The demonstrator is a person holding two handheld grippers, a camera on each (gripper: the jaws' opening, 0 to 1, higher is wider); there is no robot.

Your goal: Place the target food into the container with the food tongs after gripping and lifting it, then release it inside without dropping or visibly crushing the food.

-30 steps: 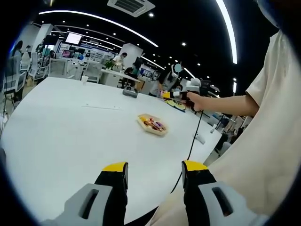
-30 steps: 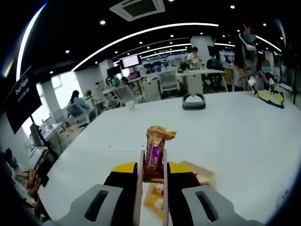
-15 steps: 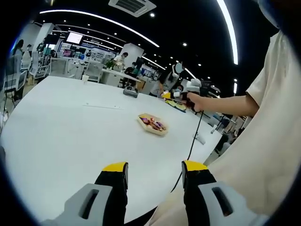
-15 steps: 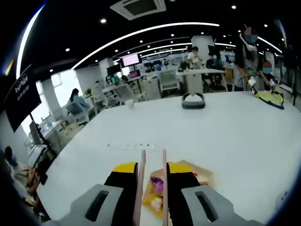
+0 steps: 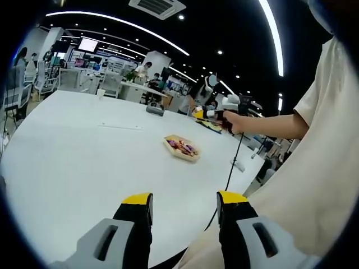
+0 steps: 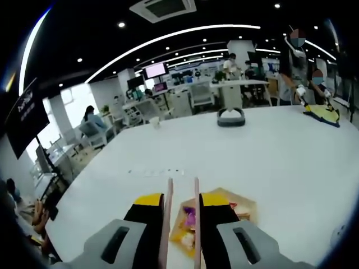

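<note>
Since nothing sits between the blades, step in hand: the release into the container (image 6: 242, 206) looks done, and what is left is the exit.
Right tongs (image 6: 182, 199): clenched on the 2 pale food-tong blades (image 6: 169, 216), which stand close and parallel with an empty slit between them; they point down at the container just below.
Right tongs from the other side: in the left gripper view they are held in a hand (image 5: 232, 121) at the end of an outstretched arm, in the air beyond the container (image 5: 191, 158) and apart from it.
Left tongs (image 5: 185, 204): released, the 2 yellow-tipped jaws wide apart and holding nothing, low over the near edge of the tabletop (image 5: 73, 157) and well apart from the container.
Target food (image 6: 188, 215): a purple wrapped piece lies inside the container among yellow and reddish pieces (image 5: 182, 147); which piece is the target I cannot tell for sure, and none looks flattened at this size.
Container's place: on the white tabletop (image 6: 269, 151), in from the edge on the person's side, flat and upright.
Next move calls for: lifting the blades straight up and clear of the rim without snagging a wrapper or nudging the container.
Risk: a piece clinging to a blade could be dragged out.
</note>
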